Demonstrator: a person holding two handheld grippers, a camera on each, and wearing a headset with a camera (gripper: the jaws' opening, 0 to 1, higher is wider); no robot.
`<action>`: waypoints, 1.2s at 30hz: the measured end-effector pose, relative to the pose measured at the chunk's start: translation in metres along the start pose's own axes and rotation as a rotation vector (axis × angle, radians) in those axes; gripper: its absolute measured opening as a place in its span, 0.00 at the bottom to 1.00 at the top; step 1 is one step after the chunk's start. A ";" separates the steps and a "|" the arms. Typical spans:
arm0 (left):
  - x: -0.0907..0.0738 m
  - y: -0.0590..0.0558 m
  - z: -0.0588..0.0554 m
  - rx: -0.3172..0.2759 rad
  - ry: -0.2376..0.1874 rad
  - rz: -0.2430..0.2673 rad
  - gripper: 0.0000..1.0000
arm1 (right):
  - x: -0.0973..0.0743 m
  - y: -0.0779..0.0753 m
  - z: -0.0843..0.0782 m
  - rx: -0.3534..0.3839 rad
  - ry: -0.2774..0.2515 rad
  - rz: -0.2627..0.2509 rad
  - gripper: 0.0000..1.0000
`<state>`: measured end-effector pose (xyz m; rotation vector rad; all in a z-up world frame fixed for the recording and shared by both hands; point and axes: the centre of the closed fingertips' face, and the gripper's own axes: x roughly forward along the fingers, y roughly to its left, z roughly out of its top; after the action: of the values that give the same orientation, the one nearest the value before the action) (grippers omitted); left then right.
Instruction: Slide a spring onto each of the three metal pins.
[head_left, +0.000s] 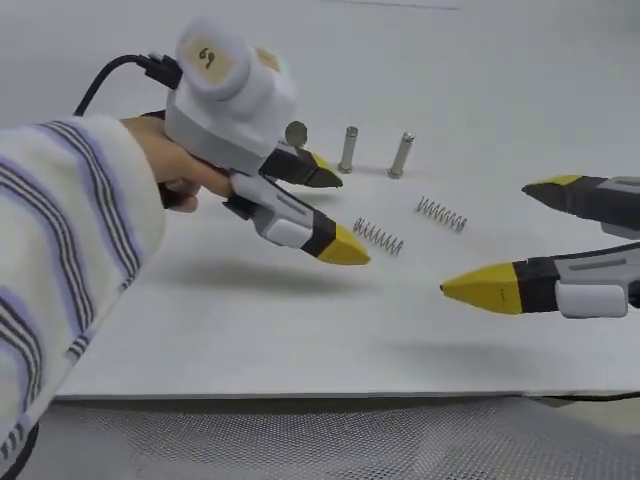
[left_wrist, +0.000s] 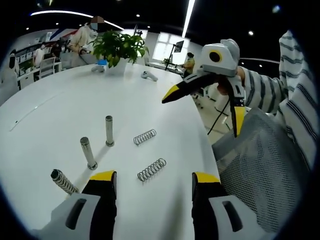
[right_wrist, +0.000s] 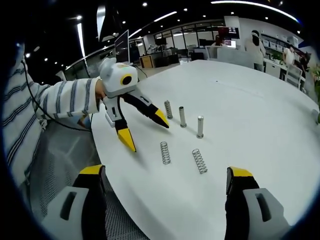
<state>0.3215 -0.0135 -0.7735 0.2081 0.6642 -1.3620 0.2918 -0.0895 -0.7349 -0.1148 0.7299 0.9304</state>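
Both claws are spread wide and holding nothing. The left claw (head_left: 348, 220), held by a hand in a striped sleeve (head_left: 70, 230), hovers over the white tabletop (head_left: 300, 330). Its lower tip is just beside the end of the nearer loose spring (head_left: 378, 237). The right claw (head_left: 490, 240) hangs off to the right, apart from everything. The second loose spring (head_left: 441, 214) lies flat a little further back, roughly between the two claws.

Behind the springs, three metal pins stand upright in a row. The middle pin (head_left: 348, 150) and the right-hand pin (head_left: 401, 156) are bare. The end pin (left_wrist: 62, 180) already has a spring on it, which is easy to see in the left gripper view. In the head view it's mostly hidden behind the left claw's upper jaw.
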 end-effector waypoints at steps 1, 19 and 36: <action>0.001 0.000 0.000 -0.005 0.000 -0.004 0.55 | 0.000 0.000 -0.001 0.001 0.003 0.000 0.99; 0.022 0.007 -0.011 0.081 0.092 -0.037 0.33 | 0.000 0.000 -0.007 0.027 0.020 0.009 0.98; 0.031 0.007 -0.014 0.191 0.149 -0.012 0.15 | -0.001 -0.002 -0.012 0.038 0.032 -0.001 0.99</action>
<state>0.3256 -0.0306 -0.8028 0.4631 0.6595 -1.4320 0.2863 -0.0960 -0.7443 -0.0968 0.7763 0.9152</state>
